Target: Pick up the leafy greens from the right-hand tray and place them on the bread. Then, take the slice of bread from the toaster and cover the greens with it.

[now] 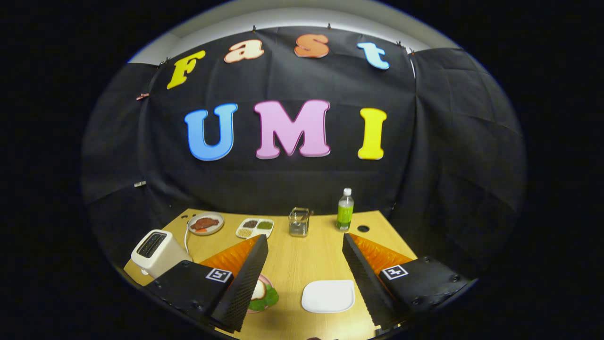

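Observation:
My gripper (304,238) is open and held above the wooden table (292,264), with nothing between its fingers. A plain white tray (328,296) lies on the table between the fingers, near the right one. By the left finger (245,278) sits a pink plate (270,282) with leafy greens (268,298) and a pale slice of bread (258,289) on top of them; the finger hides much of it. The white toaster (155,252) stands left of the left finger, its top slots dark, and I cannot tell what is inside.
Beyond the fingers, along the table's far edge, stand a round plate of meat (205,223), a divided white dish (255,227), a glass jar (299,222) and a green bottle (345,210). A round hole (363,228) is in the tabletop near the bottle.

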The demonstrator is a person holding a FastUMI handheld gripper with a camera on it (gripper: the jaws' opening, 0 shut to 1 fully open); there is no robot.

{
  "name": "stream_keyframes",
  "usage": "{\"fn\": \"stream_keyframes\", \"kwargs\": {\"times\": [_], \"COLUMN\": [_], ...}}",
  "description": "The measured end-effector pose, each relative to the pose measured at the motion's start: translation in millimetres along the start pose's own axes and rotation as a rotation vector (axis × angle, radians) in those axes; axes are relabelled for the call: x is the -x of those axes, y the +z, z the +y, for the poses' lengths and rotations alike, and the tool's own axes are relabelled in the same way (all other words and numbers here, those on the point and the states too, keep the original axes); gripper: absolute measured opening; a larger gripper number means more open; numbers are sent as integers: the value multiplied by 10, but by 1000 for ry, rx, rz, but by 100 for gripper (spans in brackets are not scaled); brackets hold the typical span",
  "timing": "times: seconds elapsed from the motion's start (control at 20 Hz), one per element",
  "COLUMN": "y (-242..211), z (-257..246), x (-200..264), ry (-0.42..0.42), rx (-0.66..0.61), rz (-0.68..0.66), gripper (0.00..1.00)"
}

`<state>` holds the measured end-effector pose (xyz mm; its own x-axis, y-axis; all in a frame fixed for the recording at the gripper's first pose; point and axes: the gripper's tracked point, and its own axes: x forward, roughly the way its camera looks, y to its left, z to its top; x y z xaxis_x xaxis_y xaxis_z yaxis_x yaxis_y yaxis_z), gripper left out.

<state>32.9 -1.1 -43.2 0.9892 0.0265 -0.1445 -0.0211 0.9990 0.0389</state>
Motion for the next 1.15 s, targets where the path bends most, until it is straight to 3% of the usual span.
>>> {"fn": "stream_keyframes", "kwargs": {"times": [0.2,0.6,1.15], "y": [261,244,254], "z": [-167,-556,-54], "x": [350,567,513], "ry": [60,131,196], "rx": [12,-41,-8], "rz": [-85,-77,-60], "gripper": [98,98,98]}}
